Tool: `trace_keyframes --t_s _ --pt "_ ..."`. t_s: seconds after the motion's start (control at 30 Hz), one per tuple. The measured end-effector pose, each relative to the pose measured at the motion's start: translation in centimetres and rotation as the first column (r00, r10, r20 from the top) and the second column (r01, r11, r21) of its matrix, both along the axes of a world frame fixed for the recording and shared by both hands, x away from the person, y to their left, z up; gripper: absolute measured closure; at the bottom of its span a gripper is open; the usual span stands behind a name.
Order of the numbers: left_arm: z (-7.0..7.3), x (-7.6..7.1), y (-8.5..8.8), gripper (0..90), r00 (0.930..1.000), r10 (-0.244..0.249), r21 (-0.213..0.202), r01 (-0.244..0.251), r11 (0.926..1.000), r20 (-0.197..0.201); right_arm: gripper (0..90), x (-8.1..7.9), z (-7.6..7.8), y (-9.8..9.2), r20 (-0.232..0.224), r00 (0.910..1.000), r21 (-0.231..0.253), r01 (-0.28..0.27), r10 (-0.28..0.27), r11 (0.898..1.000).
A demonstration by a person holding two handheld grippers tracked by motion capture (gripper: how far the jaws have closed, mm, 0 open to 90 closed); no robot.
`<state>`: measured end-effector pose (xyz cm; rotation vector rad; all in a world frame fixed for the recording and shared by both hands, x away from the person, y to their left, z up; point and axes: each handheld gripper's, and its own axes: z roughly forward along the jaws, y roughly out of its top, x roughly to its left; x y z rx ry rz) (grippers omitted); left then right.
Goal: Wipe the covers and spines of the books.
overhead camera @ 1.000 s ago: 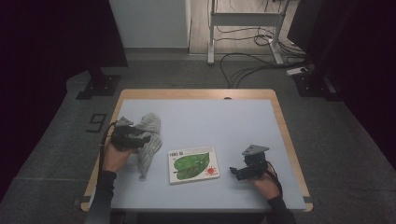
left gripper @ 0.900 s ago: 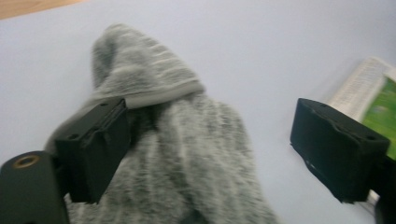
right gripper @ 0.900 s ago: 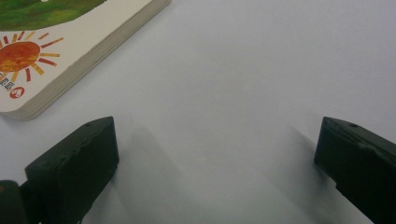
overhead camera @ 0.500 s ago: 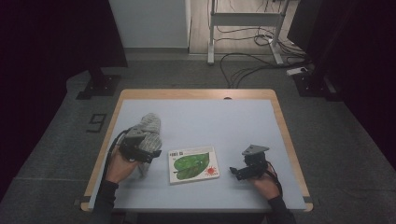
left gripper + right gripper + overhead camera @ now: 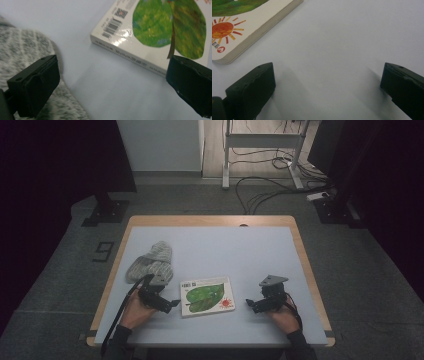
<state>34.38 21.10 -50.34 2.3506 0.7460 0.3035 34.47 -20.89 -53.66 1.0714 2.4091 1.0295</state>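
Observation:
A grey knit cloth [image 5: 150, 262] lies bunched at the table's left. A board book [image 5: 206, 295] with a green leaf and a red sun on its cover lies flat near the front. My left gripper [image 5: 170, 302] is low between the cloth and the book's left edge, pointing at the book. Its jaws have just been opening and stand open, with bare table between them in the left gripper view [image 5: 115, 87]; the cloth [image 5: 22, 55] is at its left and the book [image 5: 160, 27] at its upper right. My right gripper [image 5: 251, 304] stands open on bare table right of the book [image 5: 242, 25].
The pale blue table has a wooden rim [image 5: 210, 220]. Its far half is bare. Beyond it are a dark floor, cables [image 5: 265, 190] and stand feet [image 5: 102, 212].
My left gripper has left the cloth and moved toward me and right, down to the book's left edge. The cloth now lies bunched by itself. The right gripper has not moved.

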Motion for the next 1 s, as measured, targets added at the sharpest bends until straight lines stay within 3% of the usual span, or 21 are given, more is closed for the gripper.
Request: trace_keyframes --t_s 0.27,0.67,1.0 --pt "-1.2 -0.7 -0.8 0.0 0.9993 -0.036 0.051 0.036 0.9981 0.008 0.0 0.0 0.0 0.0 -0.001 1.0 0.001 0.0 0.0 1.0" --pt "-1.6 -1.4 -1.6 0.0 0.9992 -0.039 -0.005 0.039 0.9992 0.006 0.0 0.0 0.1 0.0 -0.003 1.0 0.002 -0.004 0.004 1.0" --pt "-2.1 -1.8 -3.1 0.0 0.9976 -0.068 -0.059 0.067 0.996 -0.015 4.1 0.2 0.5 -0.6 -0.009 0.9991 -0.007 -0.042 0.042 0.999"
